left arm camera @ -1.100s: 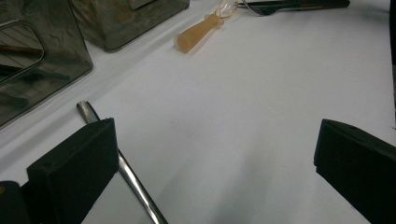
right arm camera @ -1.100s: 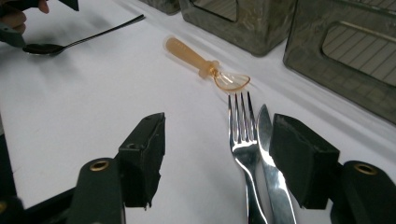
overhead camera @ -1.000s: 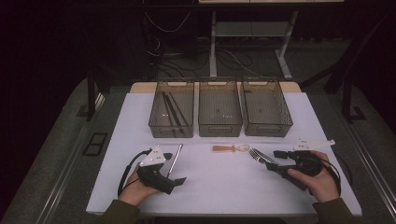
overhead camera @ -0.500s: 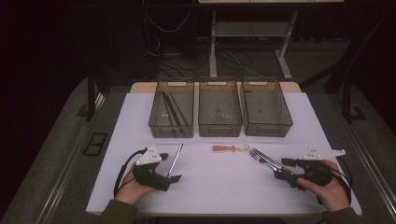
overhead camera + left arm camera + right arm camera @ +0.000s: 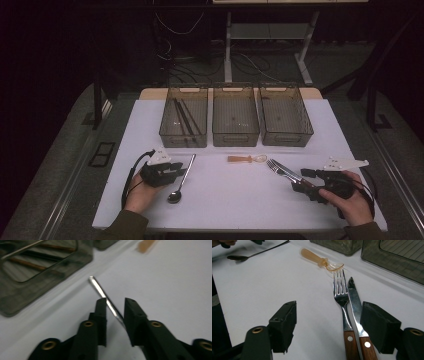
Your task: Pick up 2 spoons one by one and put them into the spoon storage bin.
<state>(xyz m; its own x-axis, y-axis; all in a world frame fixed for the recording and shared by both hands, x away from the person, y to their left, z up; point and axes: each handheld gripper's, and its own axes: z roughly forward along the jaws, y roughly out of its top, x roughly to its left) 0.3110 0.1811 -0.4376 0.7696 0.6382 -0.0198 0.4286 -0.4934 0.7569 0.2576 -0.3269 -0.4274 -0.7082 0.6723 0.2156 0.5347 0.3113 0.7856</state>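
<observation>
Both tools down at the cutlery on the white tabletop (image 5: 225,195).

From above: the left tool (image 5: 176,170) sits against the handle of the metal spoon (image 5: 181,180), the right tool (image 5: 299,180) at the wooden handles of the fork (image 5: 278,169) and knife (image 5: 286,170); an amber plastic spoon (image 5: 246,159) lies between the two sets, three grey bins (image 5: 235,120) behind, chopsticks (image 5: 184,119) in the leftmost. Left gripper view: the left tool (image 5: 115,302) has its jaws parted, straddling the metal spoon's handle (image 5: 105,298), not clamped. Right gripper view: the right tool (image 5: 328,315) is spread wide, the fork (image 5: 342,302) and knife (image 5: 354,302) side by side just inside one jaw, the amber plastic spoon (image 5: 319,258) beyond.
</observation>
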